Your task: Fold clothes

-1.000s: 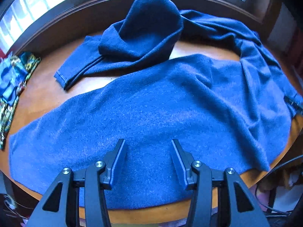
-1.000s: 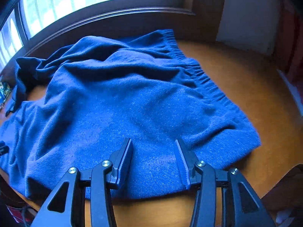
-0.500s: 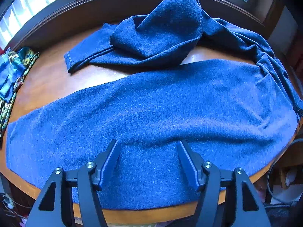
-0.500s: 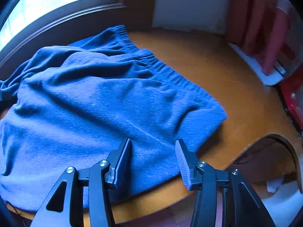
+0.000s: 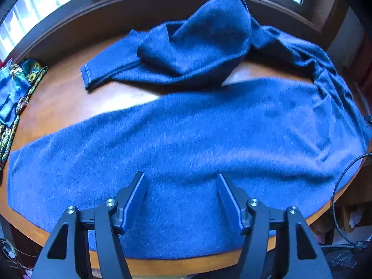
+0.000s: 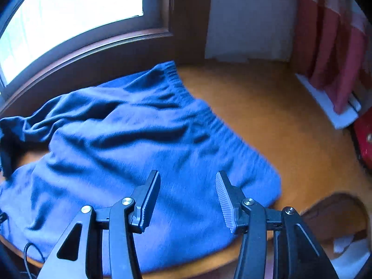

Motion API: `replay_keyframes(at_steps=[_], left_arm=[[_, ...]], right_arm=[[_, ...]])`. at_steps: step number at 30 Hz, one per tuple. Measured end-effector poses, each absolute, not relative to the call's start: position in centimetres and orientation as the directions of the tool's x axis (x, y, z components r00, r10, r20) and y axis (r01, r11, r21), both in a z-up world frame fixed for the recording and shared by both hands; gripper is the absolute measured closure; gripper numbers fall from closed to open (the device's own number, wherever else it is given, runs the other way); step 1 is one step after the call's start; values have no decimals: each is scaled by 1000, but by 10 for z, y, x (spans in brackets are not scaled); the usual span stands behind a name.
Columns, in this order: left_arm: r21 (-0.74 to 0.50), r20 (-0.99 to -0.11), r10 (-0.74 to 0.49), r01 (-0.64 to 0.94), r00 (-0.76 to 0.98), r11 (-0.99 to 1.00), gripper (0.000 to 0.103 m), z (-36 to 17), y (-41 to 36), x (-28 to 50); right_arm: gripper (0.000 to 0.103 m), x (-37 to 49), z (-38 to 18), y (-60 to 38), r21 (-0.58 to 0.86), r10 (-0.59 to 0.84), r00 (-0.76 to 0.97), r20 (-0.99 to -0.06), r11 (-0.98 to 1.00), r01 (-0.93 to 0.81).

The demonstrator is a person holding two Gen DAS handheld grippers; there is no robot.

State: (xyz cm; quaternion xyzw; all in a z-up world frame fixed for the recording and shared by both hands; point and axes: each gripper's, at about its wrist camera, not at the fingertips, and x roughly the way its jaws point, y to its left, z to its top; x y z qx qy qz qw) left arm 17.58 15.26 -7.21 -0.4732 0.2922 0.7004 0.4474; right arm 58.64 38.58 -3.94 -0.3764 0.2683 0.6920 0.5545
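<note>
- Two grippers, both w/ jaws spread apart, nothing between them.
- Left gripper (image 5: 181, 176): fingers wide, hanging over the near part of the blue trousers (image 5: 186, 144); can't tell if tips touch the cloth.
- Right gripper (image 6: 187, 175): jaws parted too, ribbed pads (image 6: 224, 200) visible on inner faces; sits over the trousers' waist end, near their front edge.
- Trousers = landmark. Blue fleecy fabric, lying on the wooden table (image 5: 62, 97), spread across most of it.
- One leg (image 5: 93, 162) lies flat & fairly smooth, running along the near table edge, its cuff end at the far left in the left wrist view.
- Other leg (image 5: 197, 46) is bunched & folded over itself behind the flat leg, by the dark window sill (image 5: 69, 23); its hemmed cuff (image 5: 87, 76) points left, w/ bare wood between the two legs.
- Elastic waistband (image 6: 200, 107), gathered, forms the trousers' right edge in the right wrist view; fabric beside it is wrinkled.
- Right of the waistband: bare table, then a white flat item (image 6: 325, 104) & red/pink curtain-like cloth (image 6: 330, 46) at the far side.
- Left of the trousers: patterned multicolour cloth (image 5: 16, 97) at the table's edge, apart from the flat leg's cuff.
- Behind the trousers: bright window (image 6: 69, 16).
- A black cable (image 5: 341, 186) loops below the table edge, right of the trousers.
</note>
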Motion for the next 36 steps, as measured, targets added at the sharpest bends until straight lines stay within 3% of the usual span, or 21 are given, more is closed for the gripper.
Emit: replay_keyframes(at_steps=[8,13,21,26,30,36], left_arm=[[-16,-891,438,-955,-122,-297,42,-57,217,234],[76,-900,393,-957,-187,-281,42,-76,261,282],[30,-931,311,-890,-191,-456,36,-78,241,273],[63,-939,262,-861,-222,-504,36,-75,232,288],[87,-937,247,-848,-248,-522,38,-72,234,296],[98,-927,247,-817,-283,-569,38,-62,236,301]], right_arm=[[55,565,-55,446,-37,519,-176,-836,-374,-927],[55,560,-78,456,-78,481,-159,-862,-435,-897],[52,597,-81,447,-79,473,-141,-870,-414,-907],[51,620,-74,451,25,385,-210,-899,-432,-902],[51,639,-36,467,167,420,-364,-831,-437,-884],[51,624,-34,533,141,447,-381,-809,-482,-865]])
